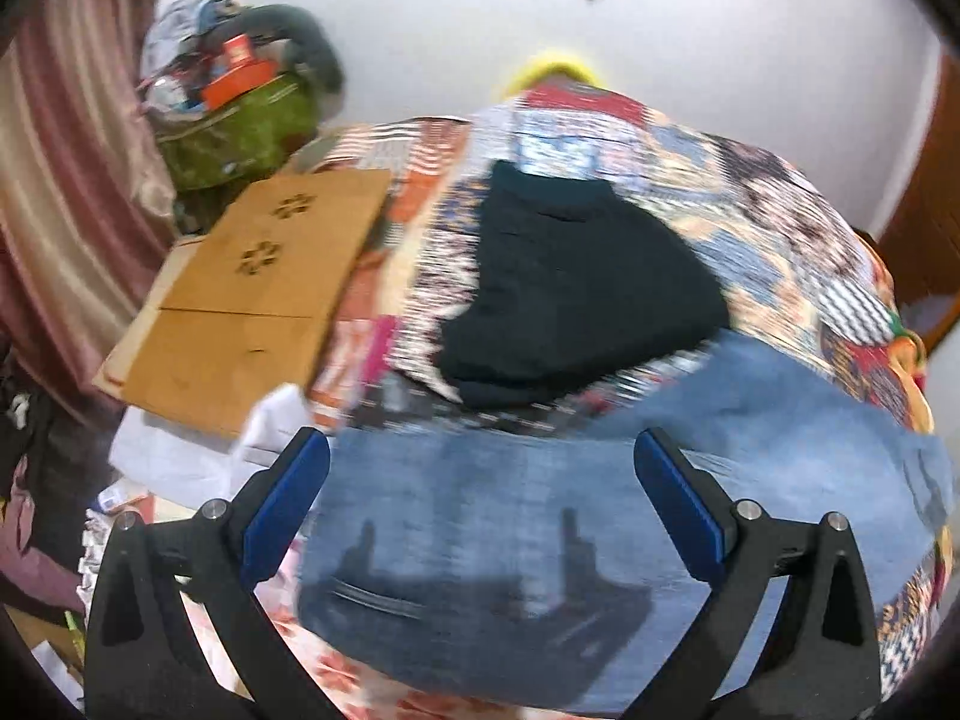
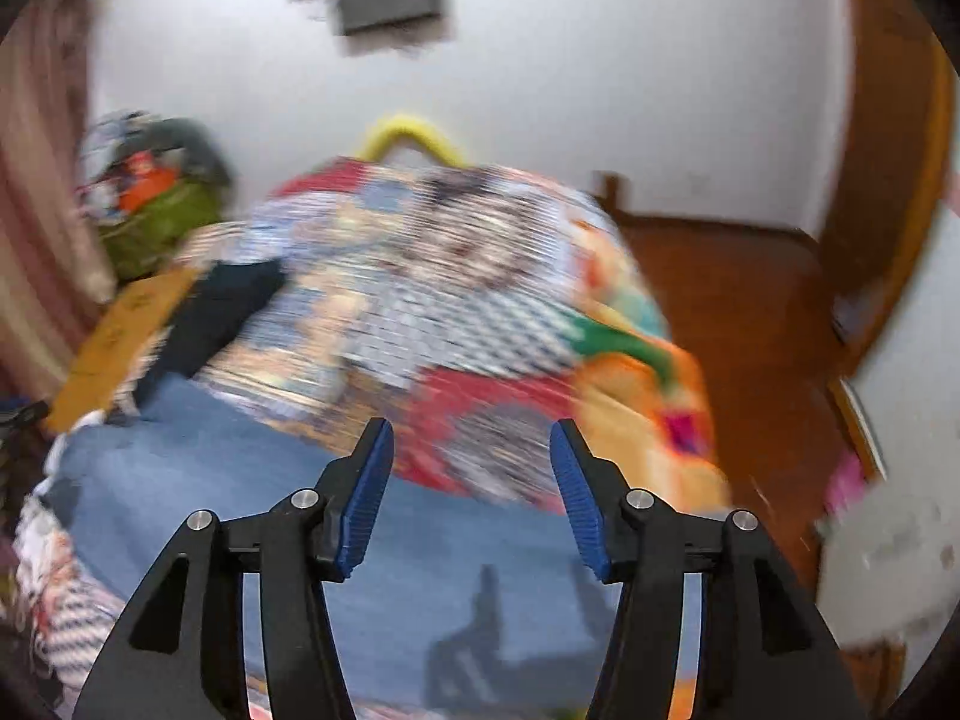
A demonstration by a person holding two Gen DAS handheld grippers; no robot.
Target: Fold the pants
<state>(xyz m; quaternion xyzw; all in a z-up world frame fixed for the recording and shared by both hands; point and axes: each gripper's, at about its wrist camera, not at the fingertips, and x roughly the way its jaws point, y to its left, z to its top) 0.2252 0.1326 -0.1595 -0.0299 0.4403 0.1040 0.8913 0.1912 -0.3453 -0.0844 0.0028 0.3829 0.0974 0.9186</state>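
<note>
On the bed's patchwork quilt point(image 1: 780, 228) lies one pair of blue jeans point(image 1: 480, 528), apparently folded into a flat block; beyond it, one dark folded garment point(image 1: 576, 294); left tongs point(image 1: 480, 480) gape empty above the denim; right tongs point(image 2: 471, 480) stand parted, holding nothing; perhaps a final fold remains.

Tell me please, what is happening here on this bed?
A person is folding pants with a hand-held gripper in each hand. The blue jeans lie spread on the patchwork quilt, and a dark folded garment lies behind them. The left gripper and the right gripper both hang over the jeans with their jaws open and nothing between them. The pictures are blurred, so finer folds in the jeans cannot be told.
</note>
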